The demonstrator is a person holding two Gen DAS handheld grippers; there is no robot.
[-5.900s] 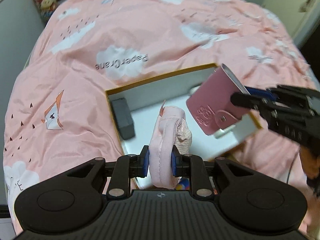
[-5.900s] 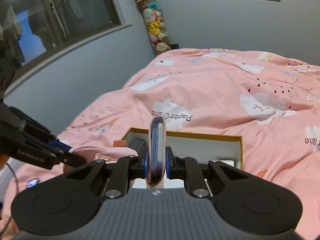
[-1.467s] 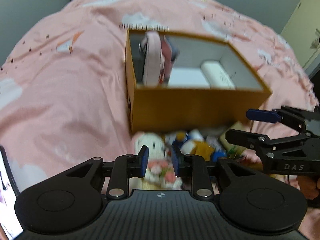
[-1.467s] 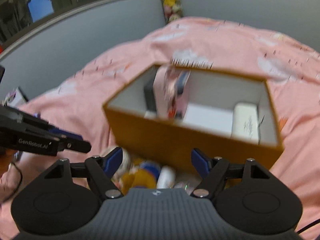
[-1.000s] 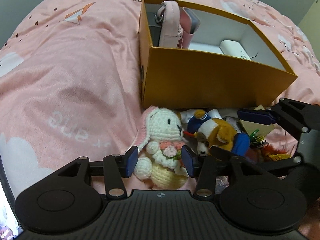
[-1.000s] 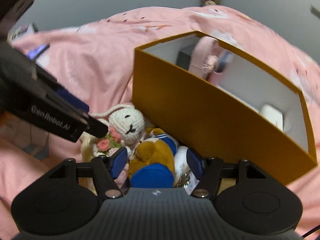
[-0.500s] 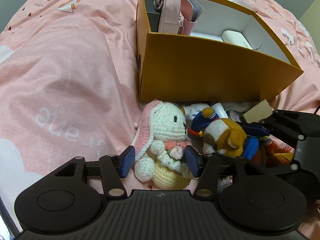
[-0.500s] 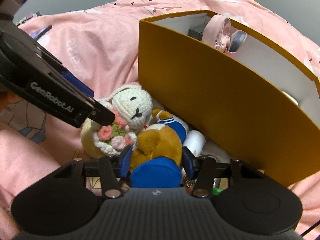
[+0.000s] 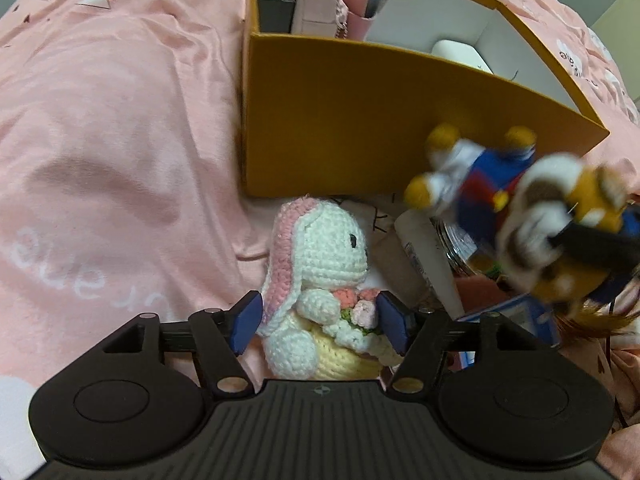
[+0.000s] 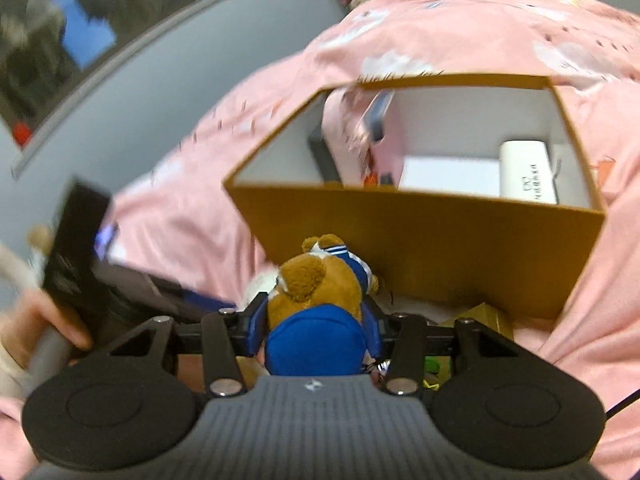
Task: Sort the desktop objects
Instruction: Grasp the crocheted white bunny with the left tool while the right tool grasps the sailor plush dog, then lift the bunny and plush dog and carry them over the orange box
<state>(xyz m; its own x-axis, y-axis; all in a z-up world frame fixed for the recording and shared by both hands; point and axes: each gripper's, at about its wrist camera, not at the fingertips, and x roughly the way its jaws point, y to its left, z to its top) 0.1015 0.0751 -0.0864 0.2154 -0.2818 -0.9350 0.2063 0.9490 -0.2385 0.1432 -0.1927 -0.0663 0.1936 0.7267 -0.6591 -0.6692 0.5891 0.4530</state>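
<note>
Crochet bunny (image 9: 320,280) sits upright on the bed just in front of the mustard box (image 9: 380,128), between the blue pads of the left claw (image 9: 319,318), which is spread w/ a pad on each flank; can't tell if they touch yet. Squeeze at the torso, not the floppy ear or the flower bunch, so it won't slip or twist. Right claw (image 10: 316,322) is clamped on the brown plush dog (image 10: 316,288), held clear of the pile in front of the box wall. Judging by the task, carry it high enough to clear the rim, then drop it in the free white floor beside the pink pouch (image 10: 352,128) & white case (image 10: 528,172). Soft toys compress, so keep the grip firm.

Surface: pink duvet (image 9: 112,128), rumpled, cloud print; box could tip if bumped. Room: grey walls, dark window (image 10: 80,32).
</note>
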